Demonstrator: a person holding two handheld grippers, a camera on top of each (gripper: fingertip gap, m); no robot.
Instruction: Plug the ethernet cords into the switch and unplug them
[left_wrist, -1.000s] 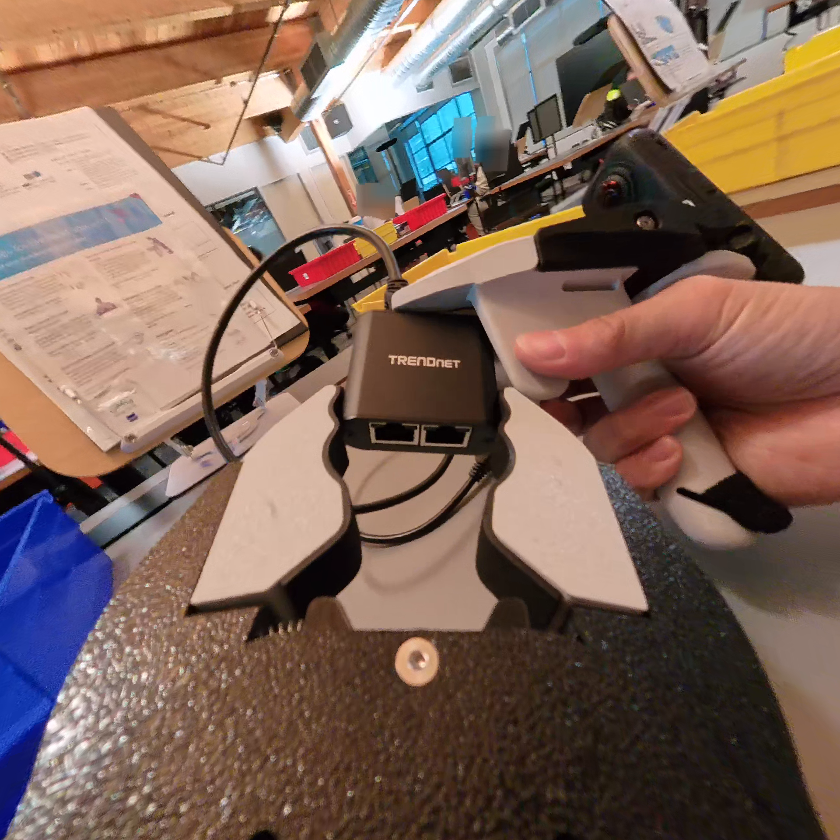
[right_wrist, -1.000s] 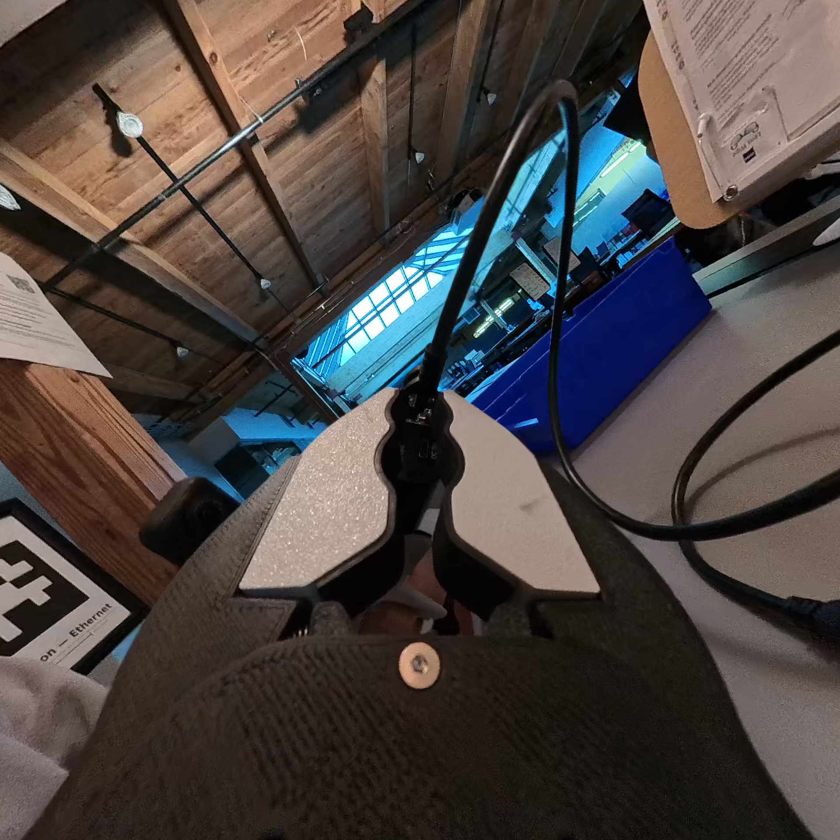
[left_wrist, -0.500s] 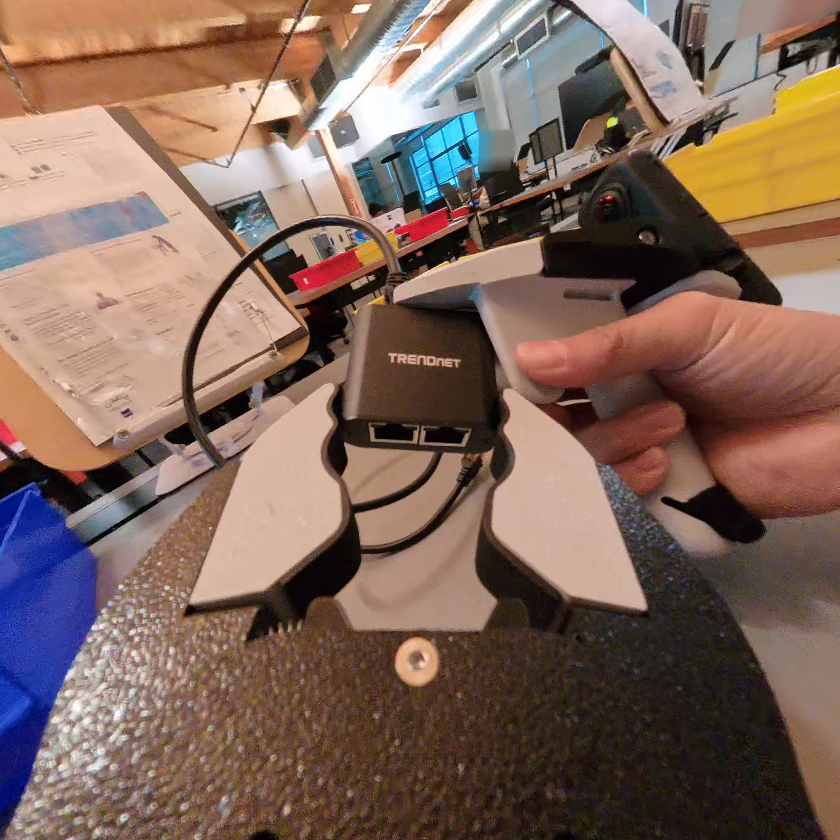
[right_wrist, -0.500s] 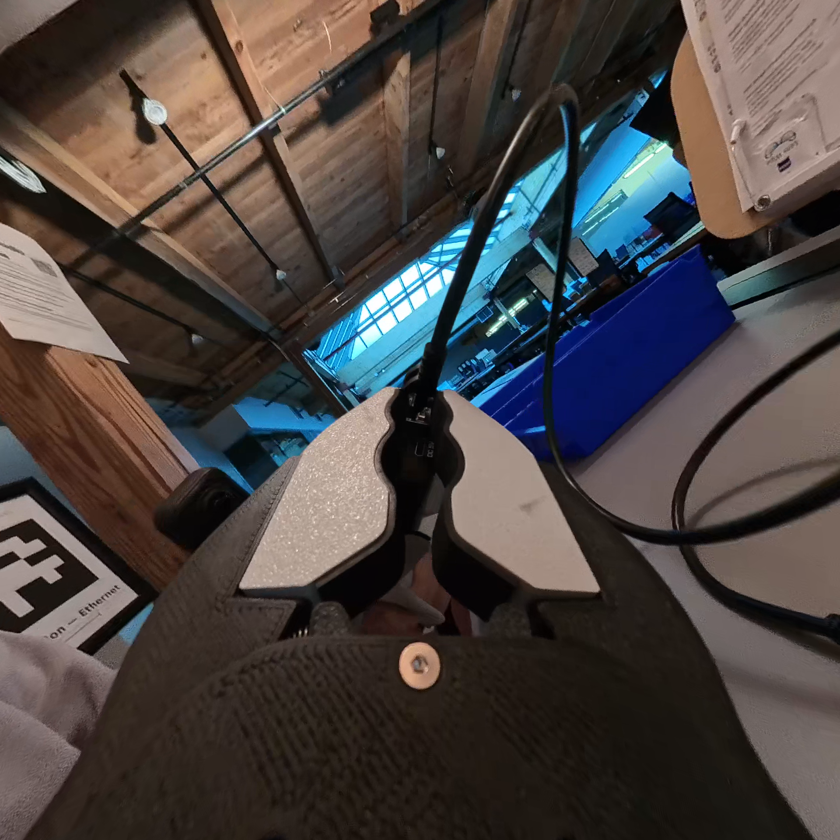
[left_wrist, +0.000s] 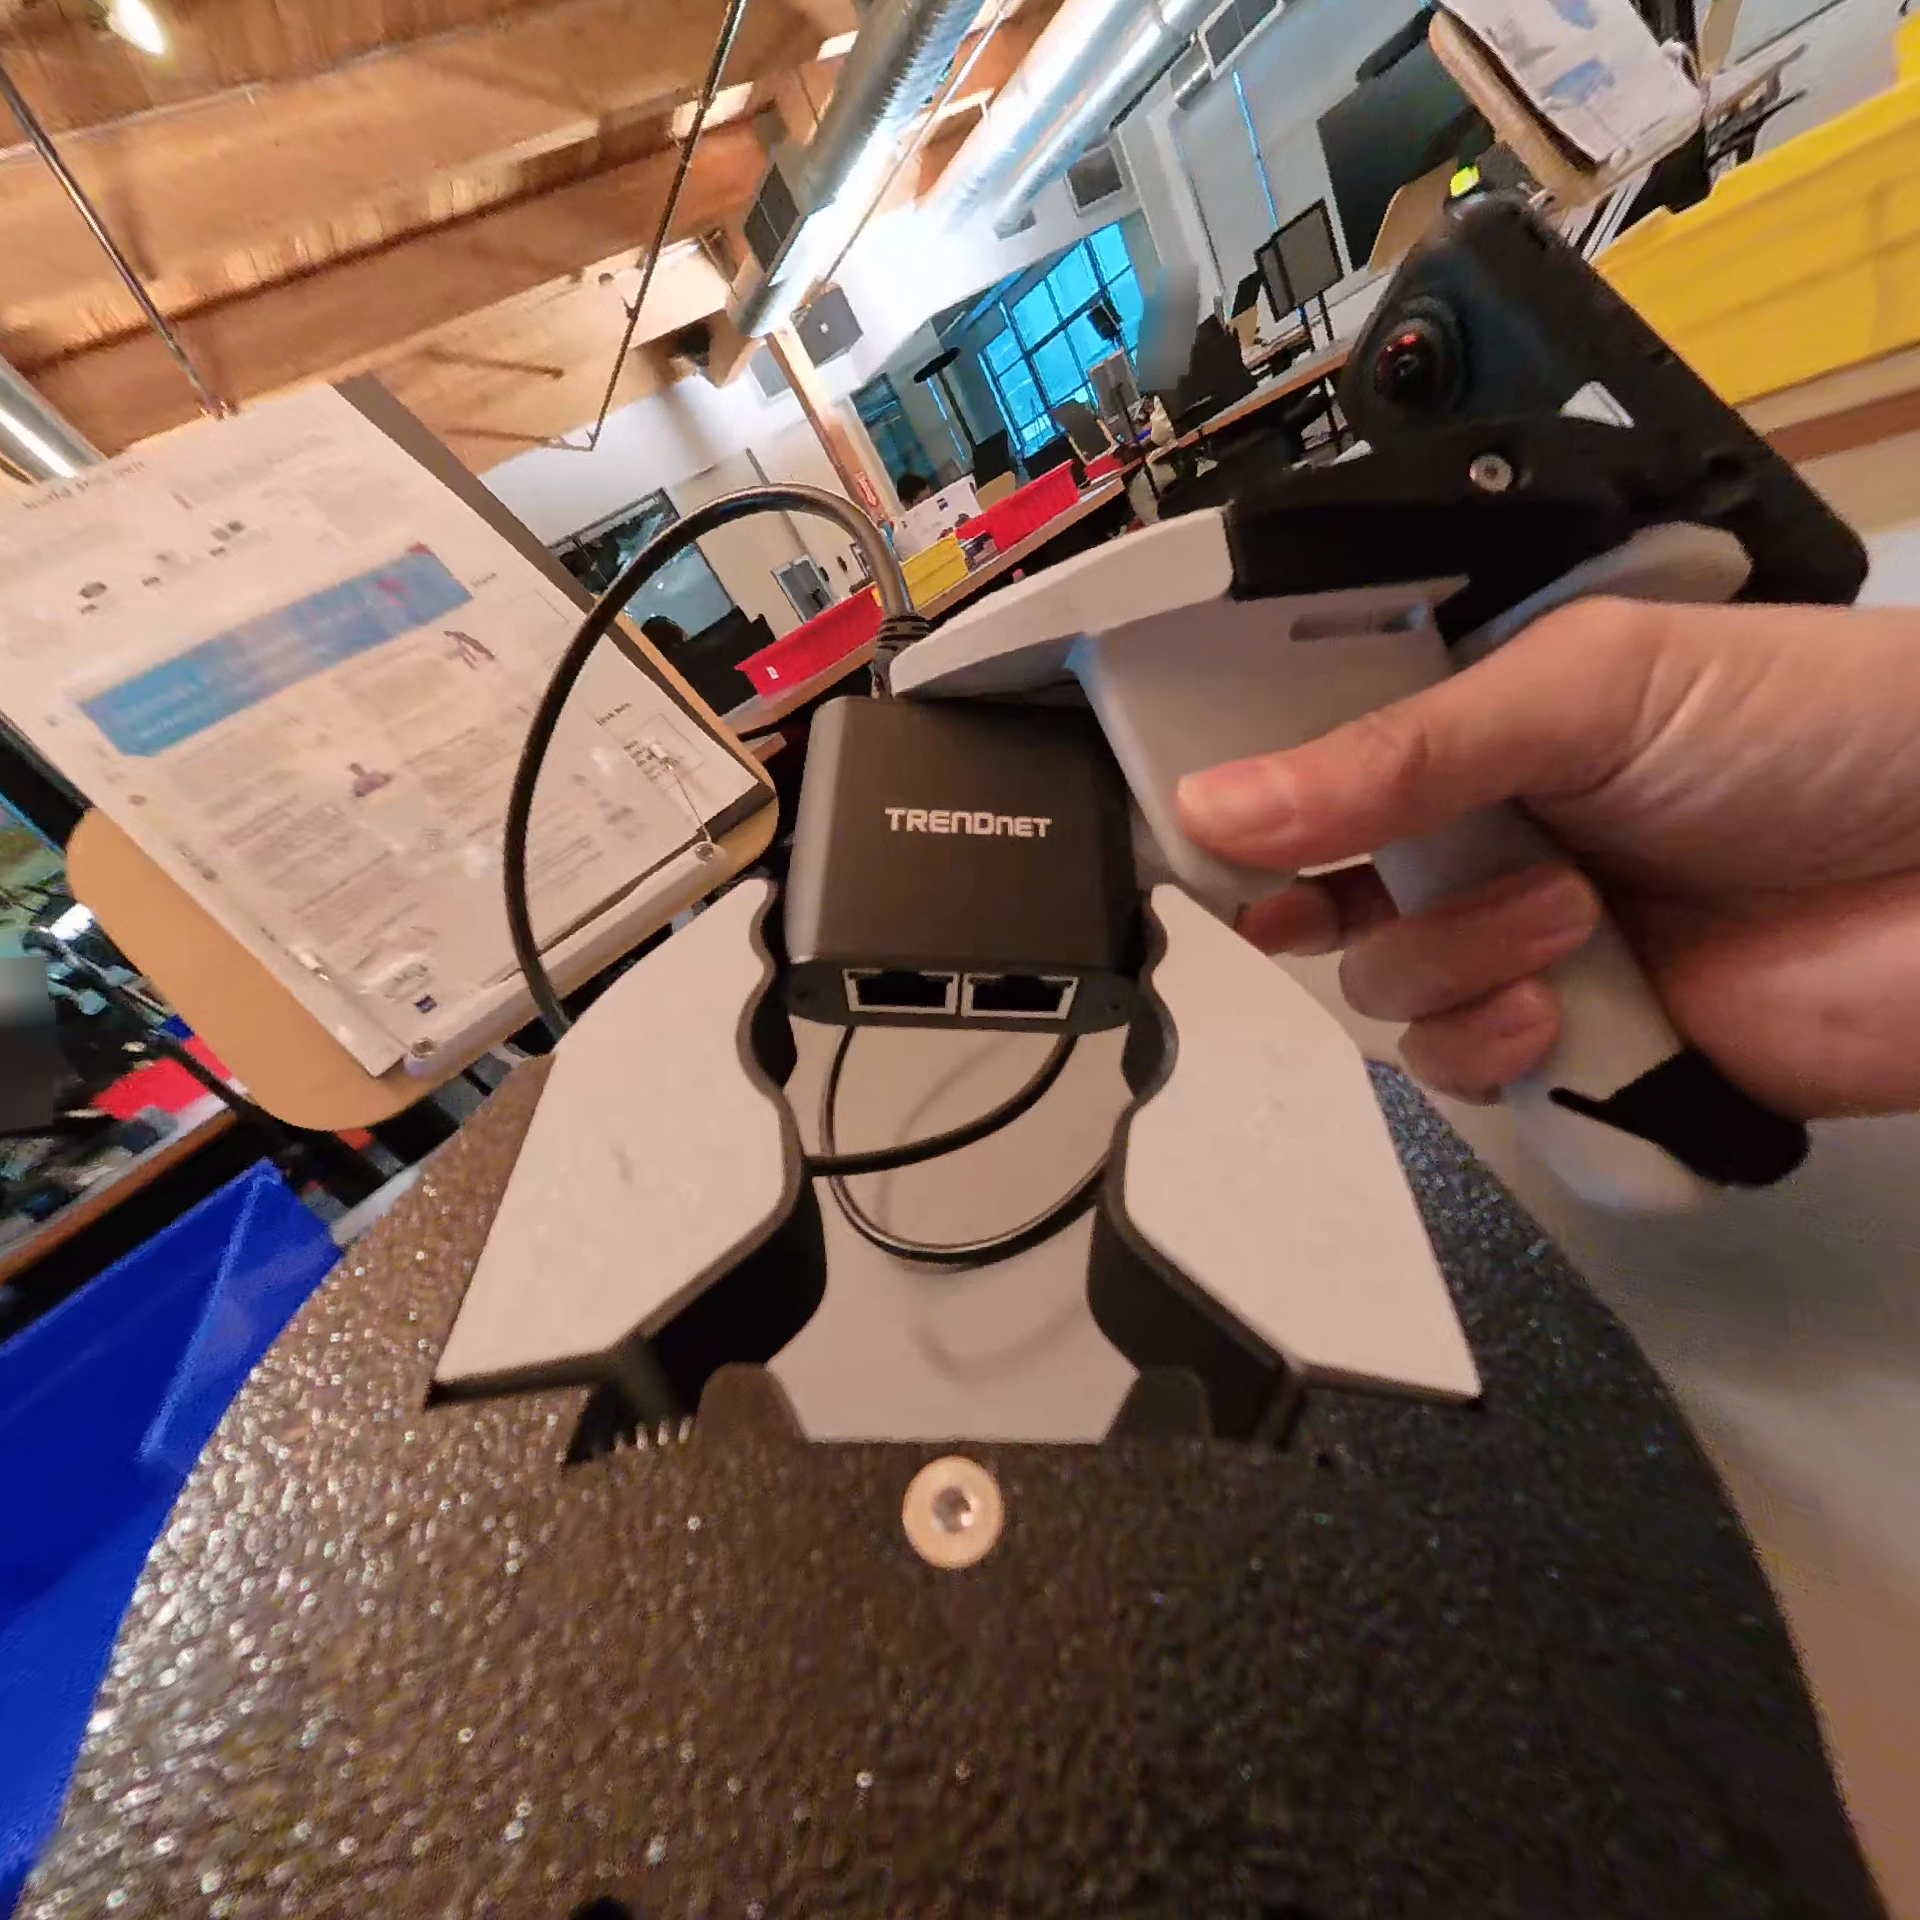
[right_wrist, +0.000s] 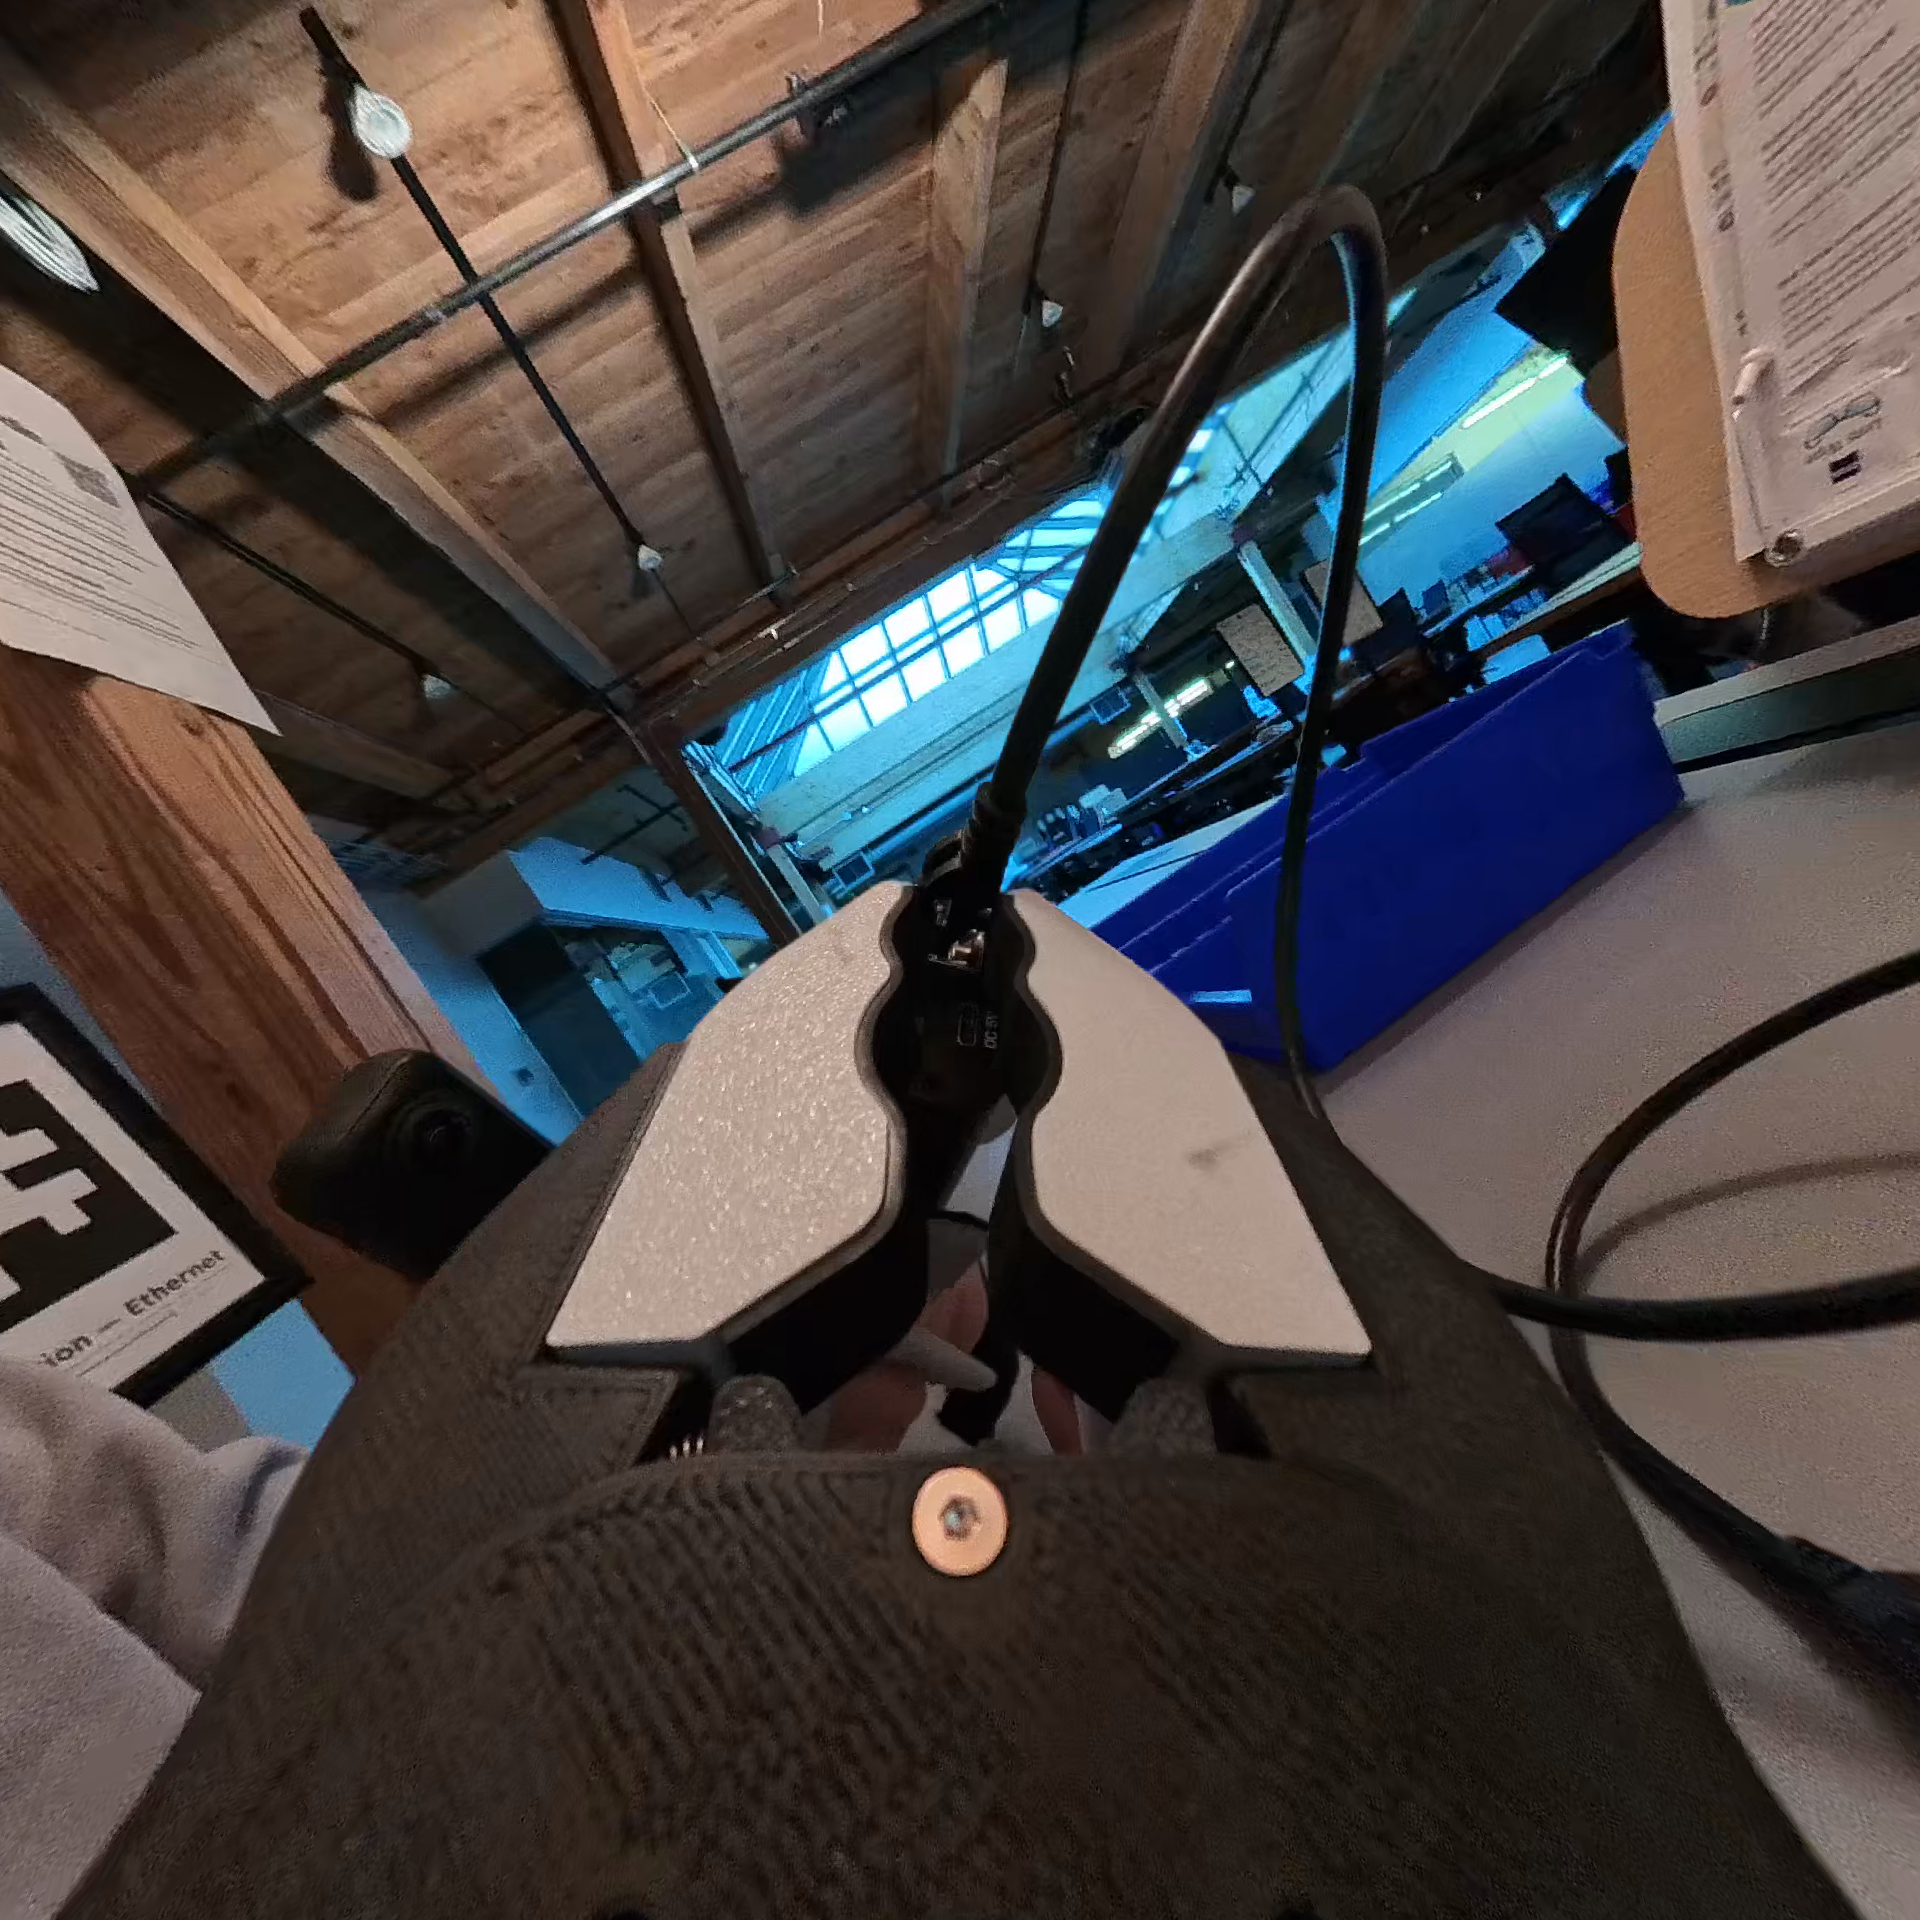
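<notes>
A small black switch with two empty front ports sits between my left gripper's fingers, which close on its two sides. My right gripper, held by a hand, clamps the switch's rear from the right. In the right wrist view the switch shows edge-on inside my right gripper. A black cord leaves the switch's rear, arches up and drops to the table; it also shows in the right wrist view. Both are lifted off the table.
More black cord loops on the grey table. A blue bin stands at the table's far edge. A tilted board with papers stands behind the switch. Yellow bins are at the far right, a wooden post beside the right gripper. Left and right tips are no more than a few centimetres apart.
Both grippers and the switch have shifted and tilted a little together, so the background slides. Both grips stay the same and the ports stay empty.
</notes>
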